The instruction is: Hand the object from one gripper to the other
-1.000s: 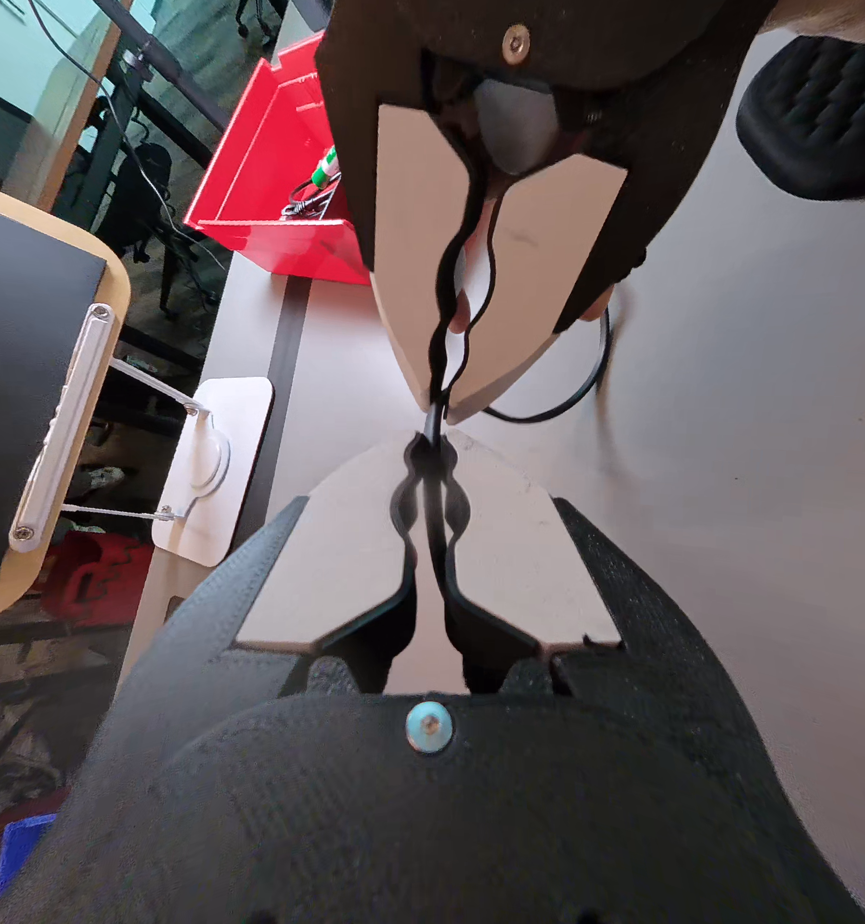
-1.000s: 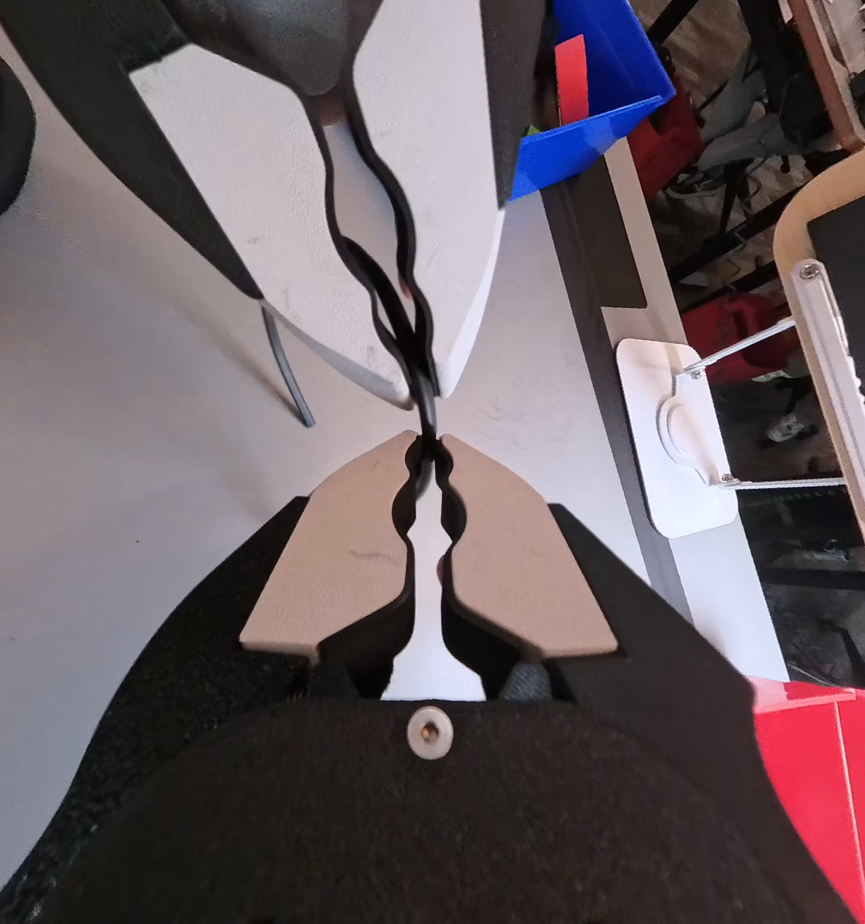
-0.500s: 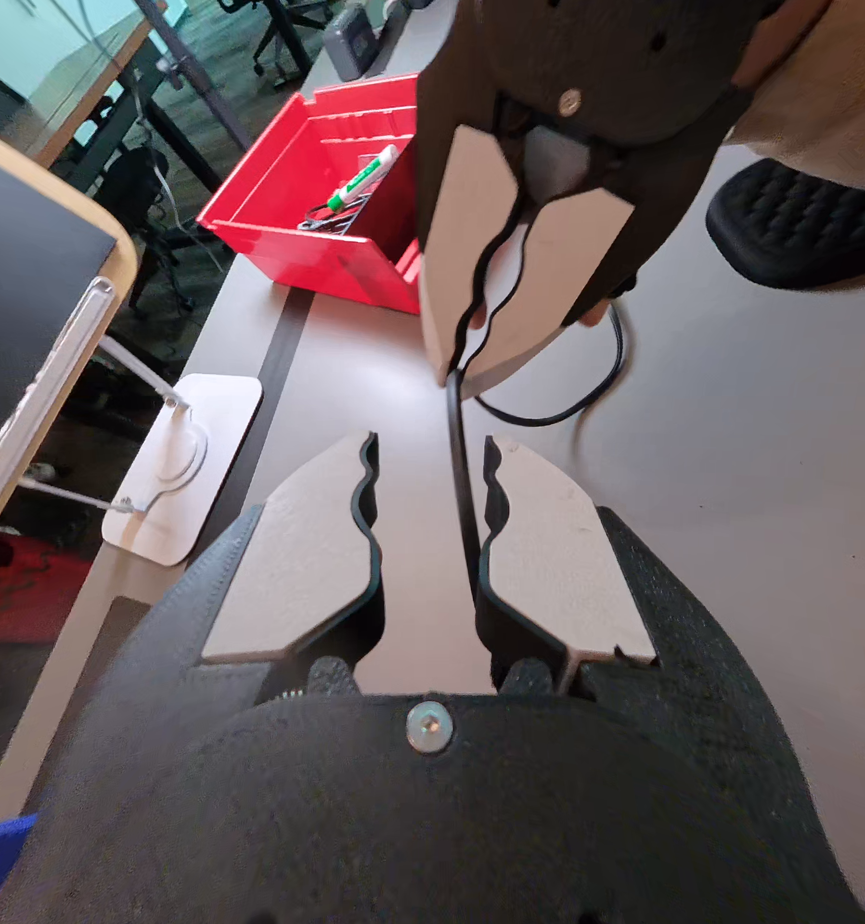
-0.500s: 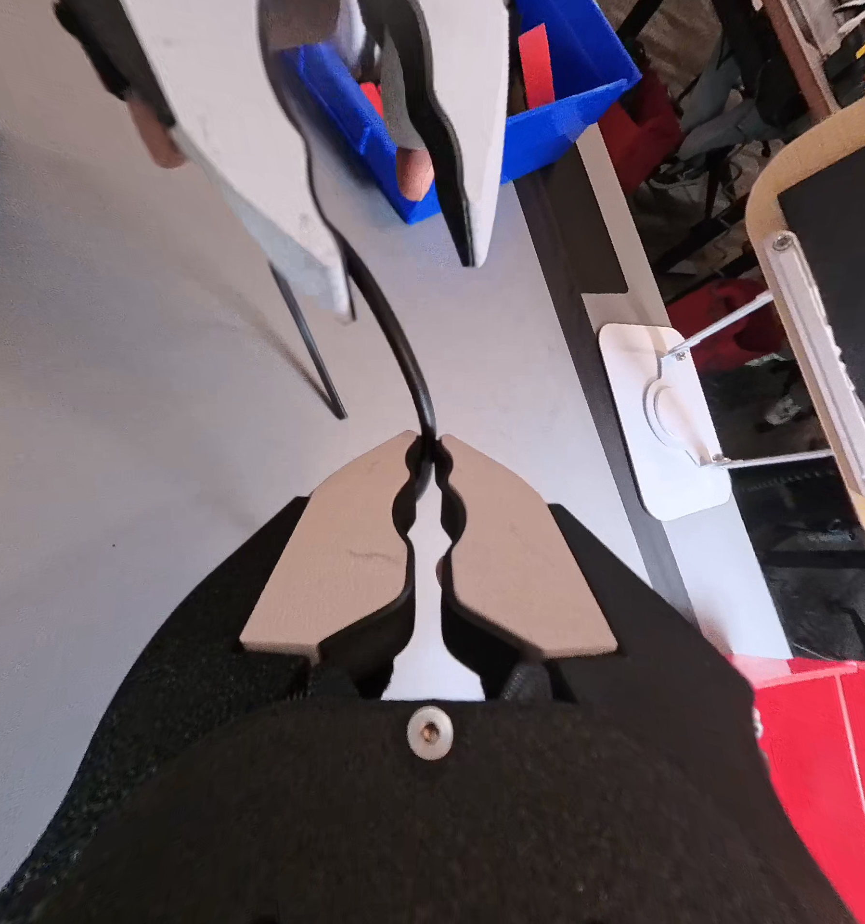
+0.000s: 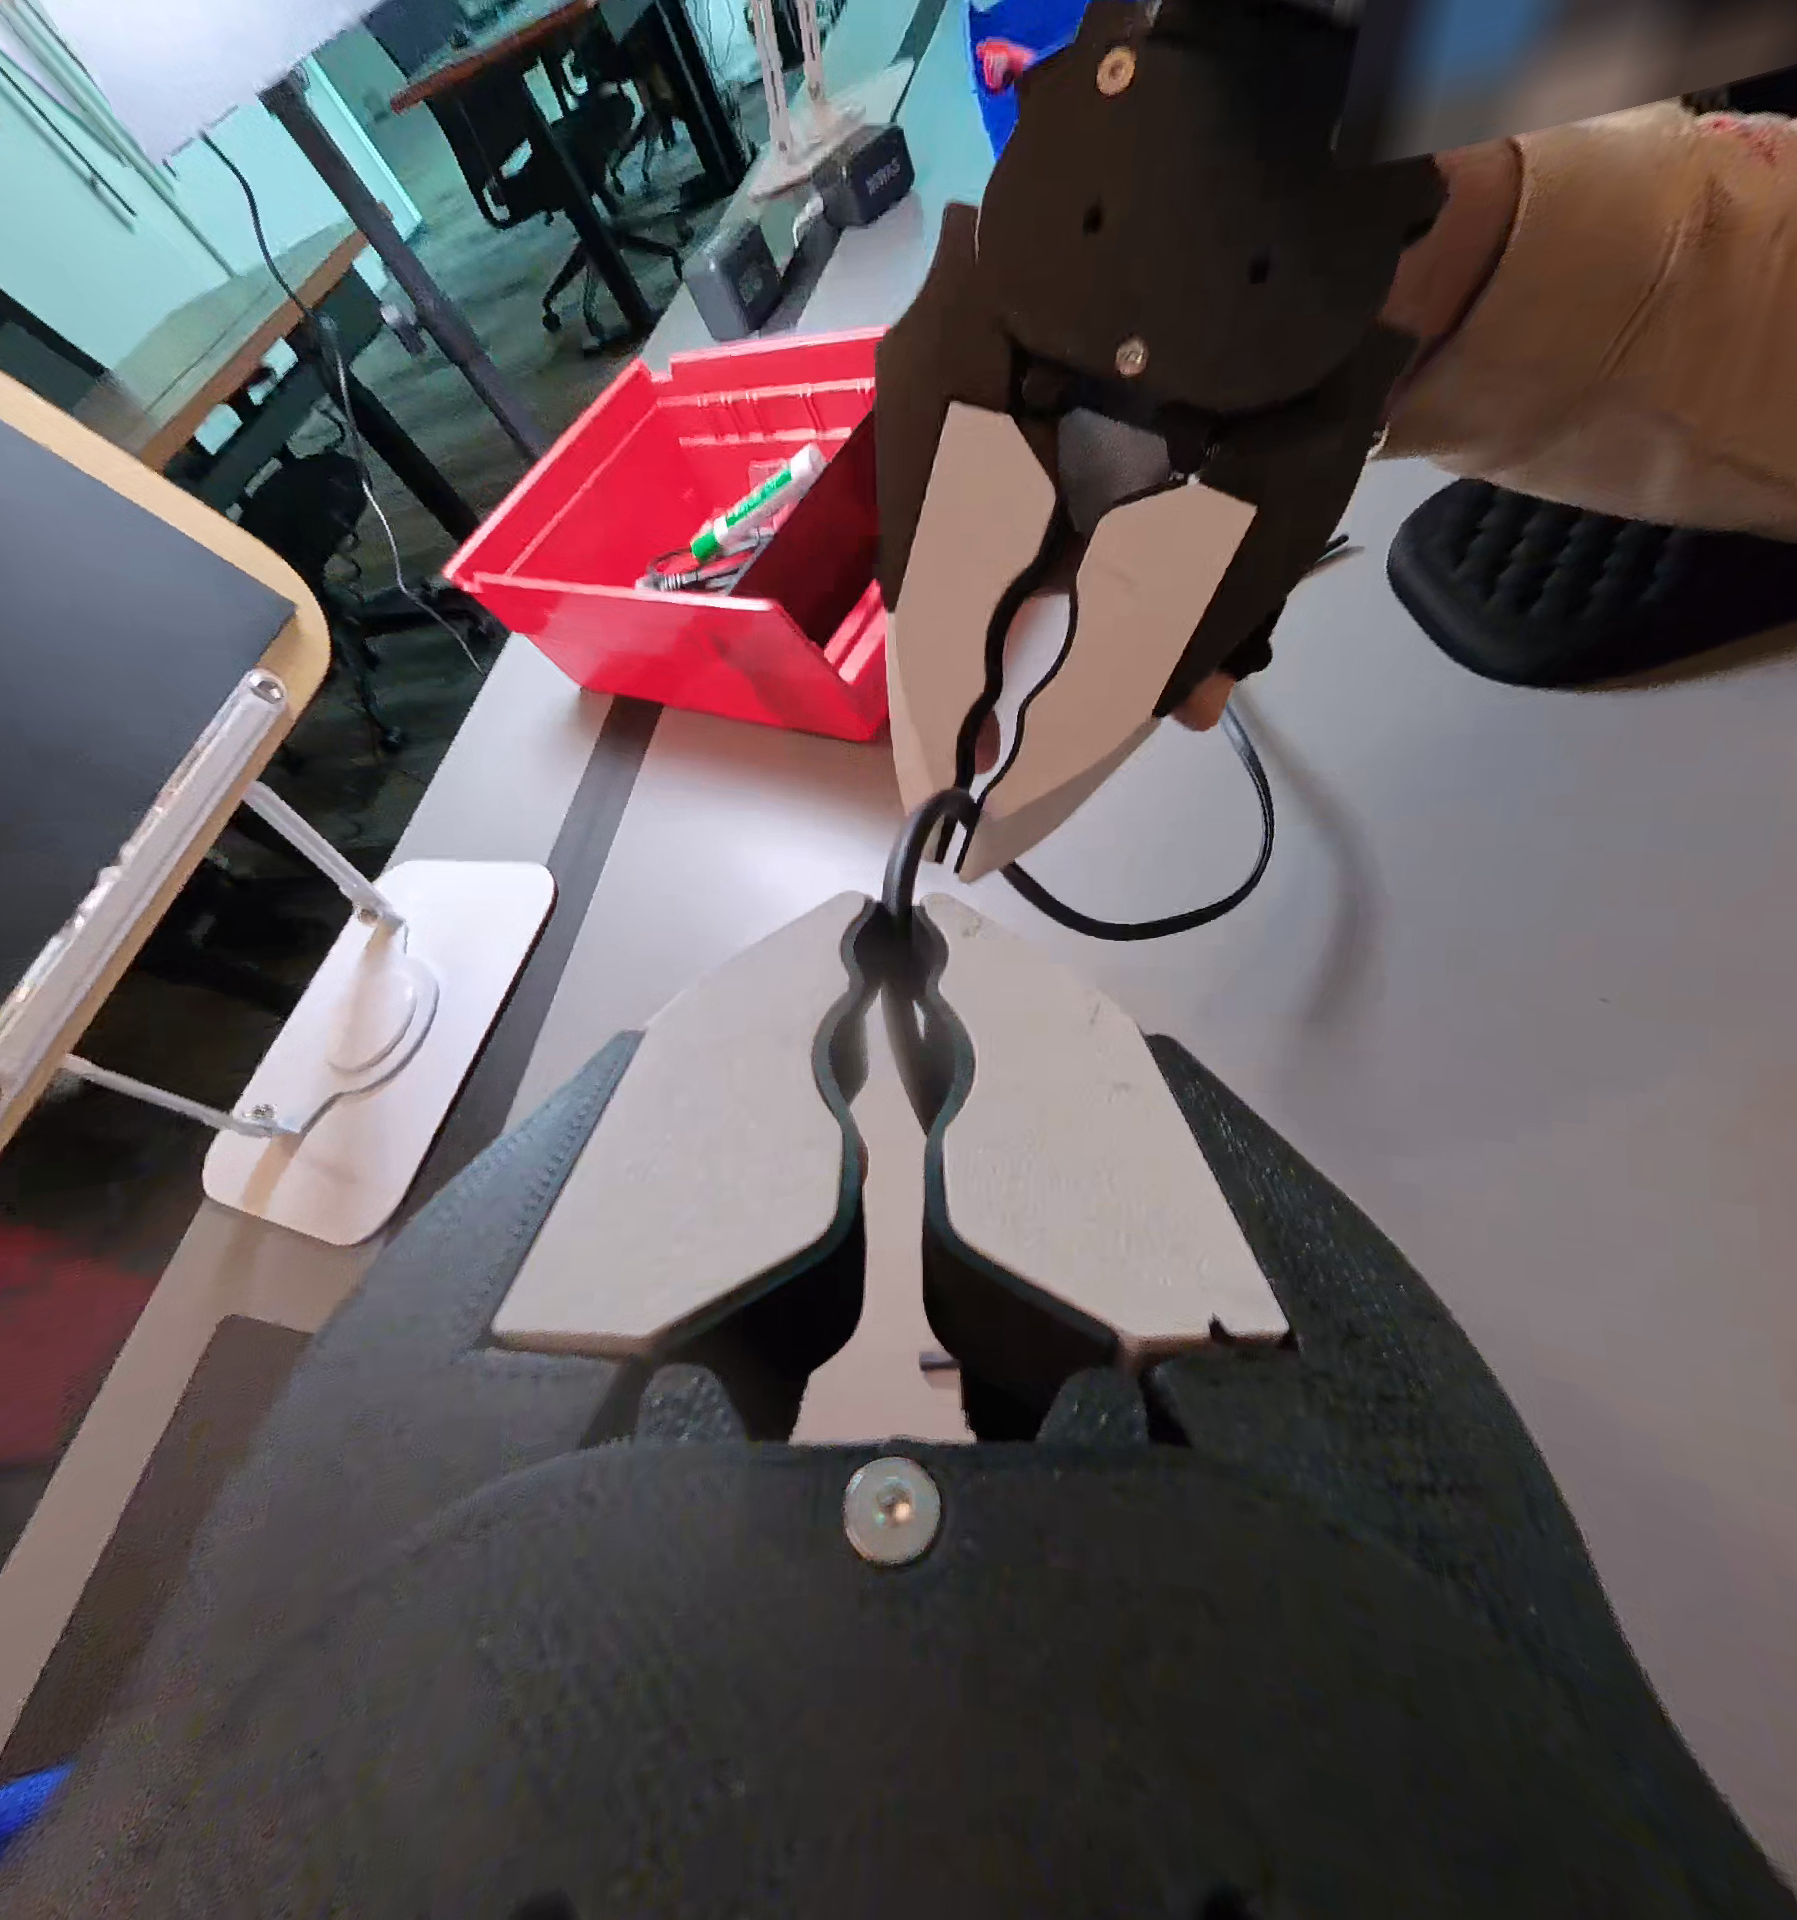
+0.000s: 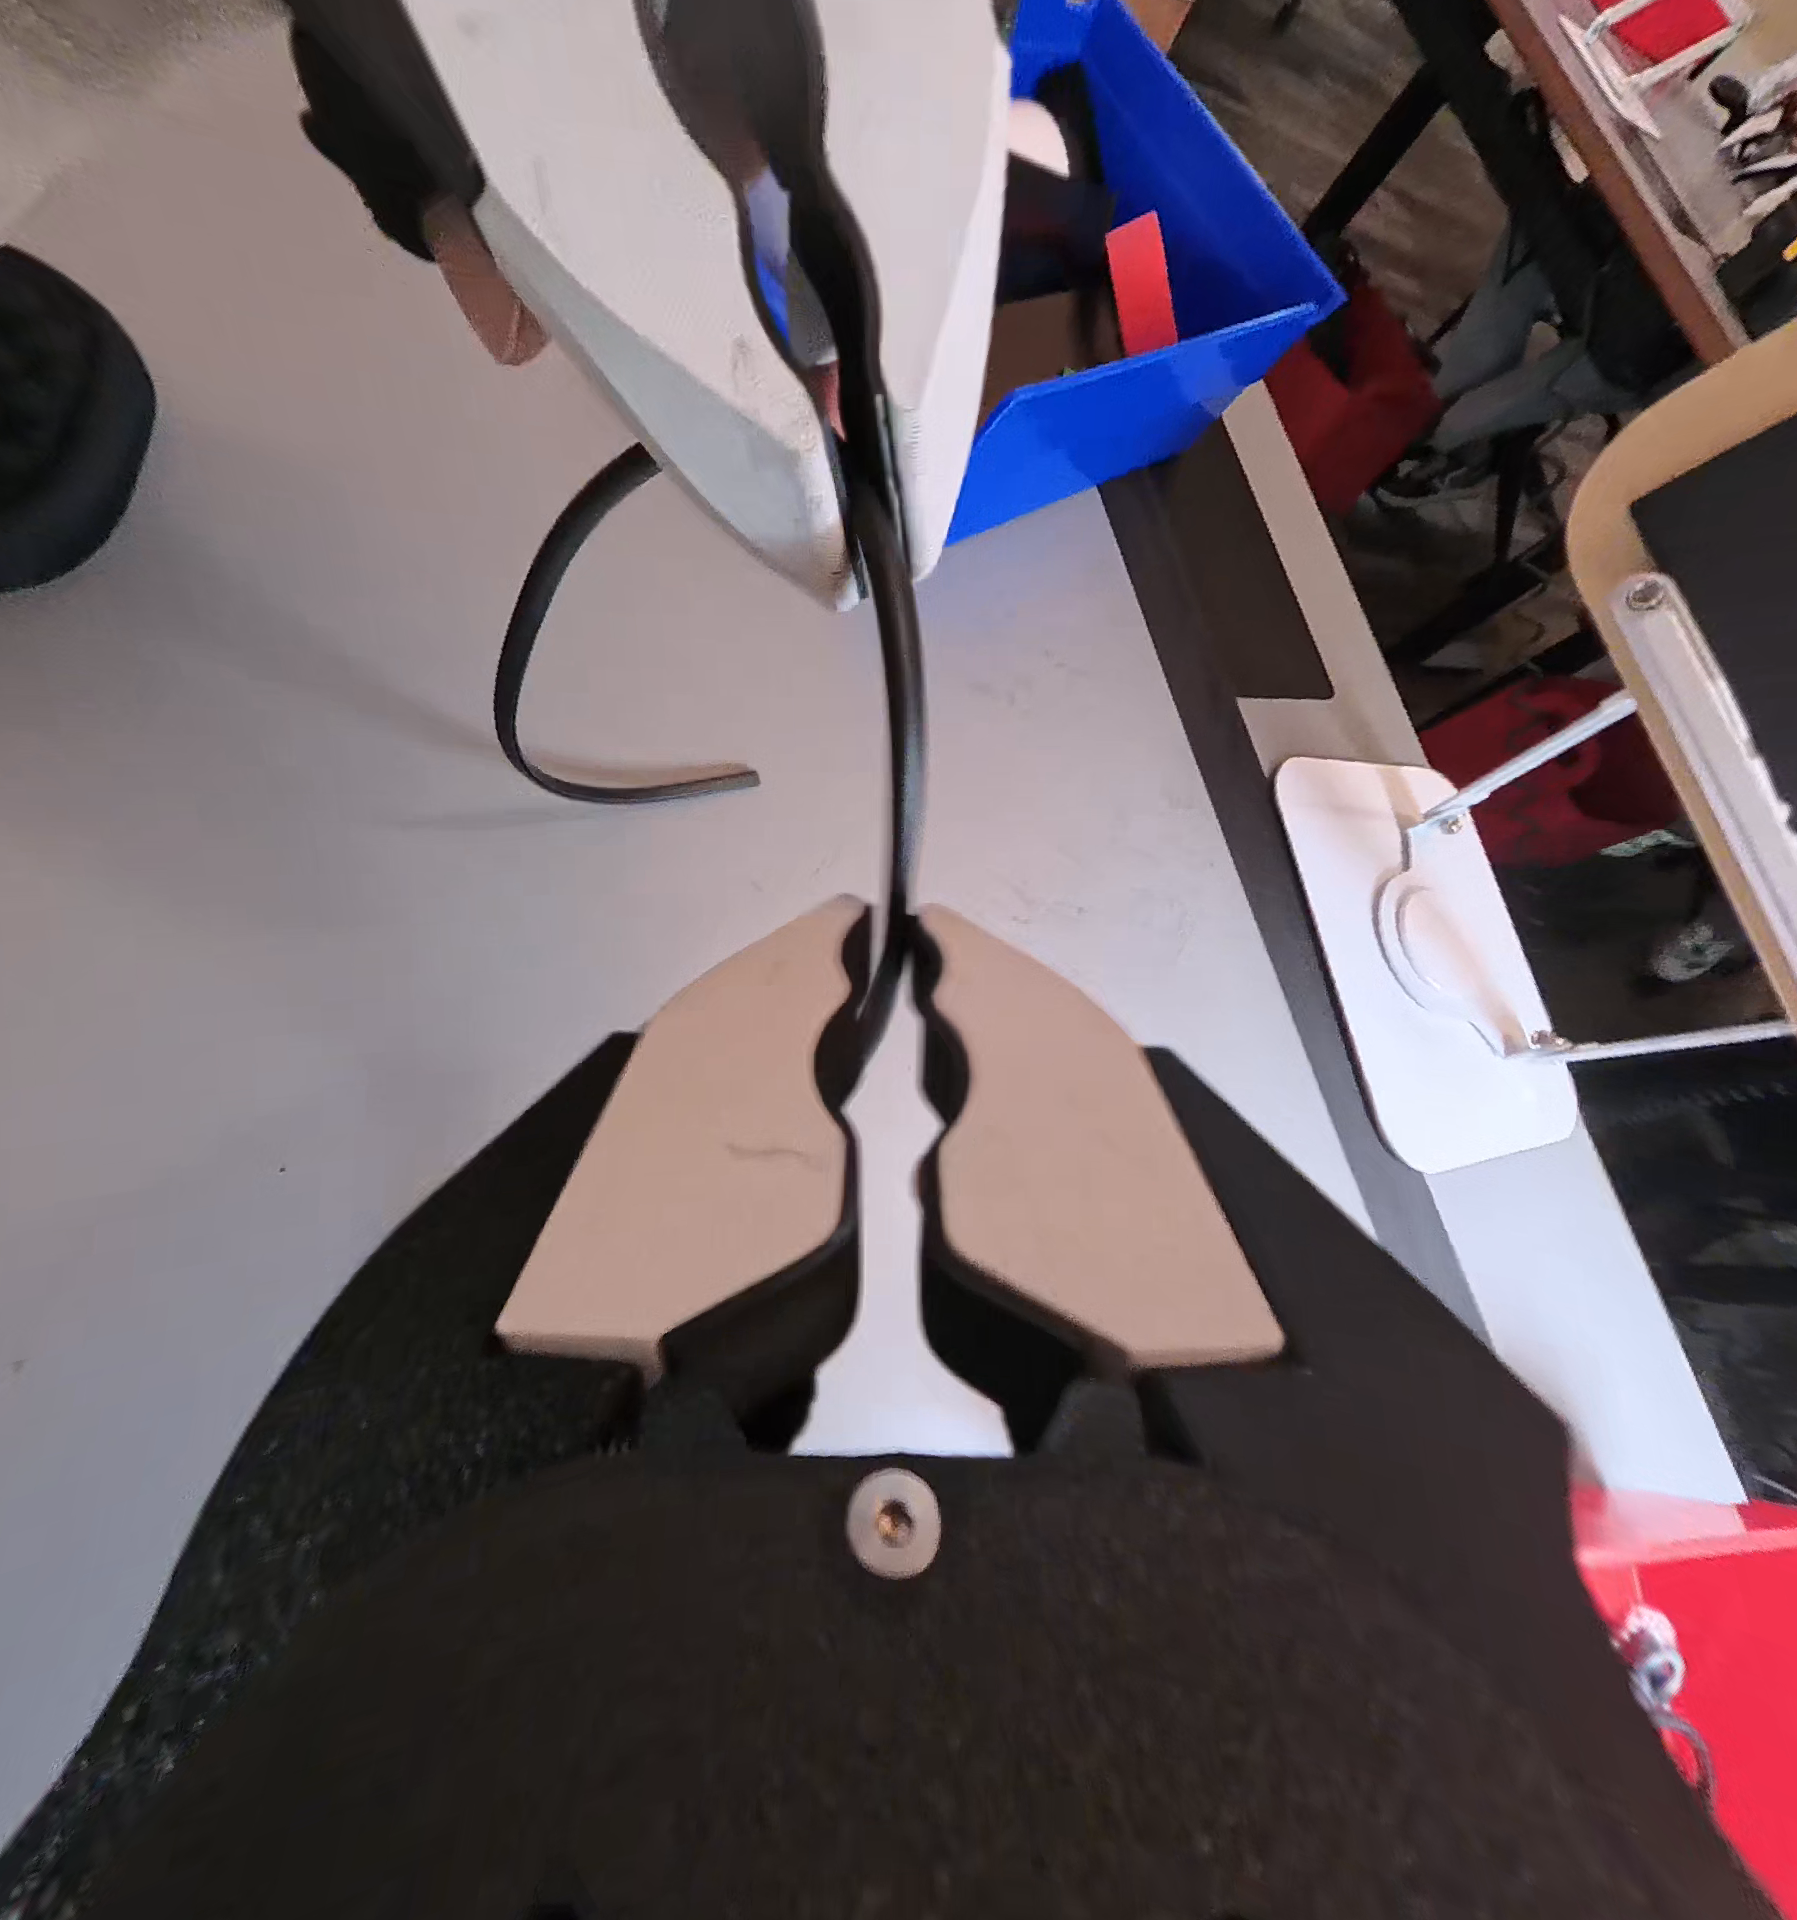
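**Both grippers on the cable, mid-handover**

Your left gripper is clenched on the black cable, and your right gripper pinches the same cable at its tips. The cable arcs between the two, held above the grey bench, with its free end curling beside the left gripper. By my judgement this is the shared-hold step. Next, let one gripper release while the other keeps its grip firm.
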The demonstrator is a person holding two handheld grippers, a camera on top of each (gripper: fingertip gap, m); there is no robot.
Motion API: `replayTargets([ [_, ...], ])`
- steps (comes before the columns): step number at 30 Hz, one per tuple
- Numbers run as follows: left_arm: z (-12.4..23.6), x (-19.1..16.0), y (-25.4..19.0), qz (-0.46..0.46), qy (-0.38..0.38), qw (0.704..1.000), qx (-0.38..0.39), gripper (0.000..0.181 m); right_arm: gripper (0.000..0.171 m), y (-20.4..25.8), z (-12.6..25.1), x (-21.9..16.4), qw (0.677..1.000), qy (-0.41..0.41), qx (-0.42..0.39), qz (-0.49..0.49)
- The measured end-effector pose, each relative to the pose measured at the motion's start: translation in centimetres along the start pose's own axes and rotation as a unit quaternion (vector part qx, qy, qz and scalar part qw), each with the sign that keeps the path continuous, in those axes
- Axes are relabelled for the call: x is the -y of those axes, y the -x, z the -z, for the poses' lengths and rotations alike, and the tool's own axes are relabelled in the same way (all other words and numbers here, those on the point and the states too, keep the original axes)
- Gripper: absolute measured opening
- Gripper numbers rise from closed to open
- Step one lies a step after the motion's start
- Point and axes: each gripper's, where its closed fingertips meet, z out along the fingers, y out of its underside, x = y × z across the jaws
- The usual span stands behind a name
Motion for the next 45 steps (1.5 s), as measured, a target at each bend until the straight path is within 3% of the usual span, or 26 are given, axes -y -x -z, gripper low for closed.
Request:
replayTargets([
  [5,-0.8,-1.7,-0.1,0.023,0.042,0.999,-0.008,0.029,0.003,-0.1,-0.1,-0.3,0.999,0.034,-0.018,0.003],
  [8,-2.4,-1.4,-1.5,-0.004,0.056,0.998,-0.020,0.026,0.004,0.3,-0.6,-1.0,0.998,0.065,-0.022,0.015],
  [10,-3.3,-1.8,-1.9,-0.022,0.074,0.997,-0.014,0.010,0.004,0.8,-1.1,-0.9,0.997,0.069,-0.016,0.023],
  [12,-3.5,-1.8,-1.7,-0.030,0.073,0.997,-0.005,0.005,0.004,0.9,-1.1,-0.9,0.997,0.070,-0.019,0.030],
  [14,-2.8,-1.3,-1.3,-0.027,0.055,0.998,-0.004,0.004,0.004,0.5,-0.6,-0.1,0.999,0.036,-0.022,0.024],
  [18,-0.8,0.0,-0.5,-0.008,-0.003,1.000,-0.009,0.004,0.022,-0.2,0.1,0.0,1.000,0.007,-0.010,0.000],
  [20,-0.3,-0.2,-0.1,-0.005,-0.003,1.000,-0.007,0.005,0.005,0.2,-0.2,0.0,1.000,0.003,-0.001,0.006],
  [22,-0.1,-1.2,0.2,0.006,0.018,1.000,-0.007,0.005,0.004,0.2,-0.2,0.3,1.000,0.009,-0.004,0.003],
  [26,-1.2,-1.8,-0.2,0.015,0.044,0.999,-0.009,0.032,0.004,-0.3,0.5,-0.2,0.998,0.049,-0.037,0.017],
  [28,-2.3,-1.6,-1.3,-0.012,0.056,0.998,-0.018,0.027,0.004,0.3,0.0,-0.2,0.997,0.060,-0.036,0.025],
  [30,-3.2,-1.8,-1.8,-0.038,0.068,0.997,-0.013,0.005,0.004,0.9,-0.5,-0.3,0.996,0.070,-0.032,0.040],
  [34,-2.4,-1.4,-1.2,-0.022,0.040,0.999,-0.016,0.004,0.005,0.6,0.0,0.6,0.999,0.030,-0.030,0.030],
  [37,-1.0,-0.6,-0.5,-0.005,0.001,1.000,-0.017,0.004,0.020,0.1,0.1,0.0,1.000,0.025,-0.018,0.005],
  [38,-0.8,-0.6,-0.3,0.000,-0.001,1.000,-0.016,0.004,0.009,0.1,-0.1,-0.1,1.000,0.023,-0.014,0.001],
  [40,-0.7,-1.4,0.0,0.008,0.022,1.000,-0.011,0.009,0.004,0.2,-0.4,0.1,1.000,0.018,-0.012,-0.002],
  [42,-1.1,-1.6,-0.2,0.007,0.036,0.999,-0.008,0.033,0.004,0.1,-0.4,0.0,0.999,0.033,-0.024,0.002],
  [45,-2.3,-0.9,-1.9,-0.019,0.044,0.998,-0.026,0.026,0.004,0.4,-0.6,-0.3,0.997,0.062,-0.040,0.023],
])
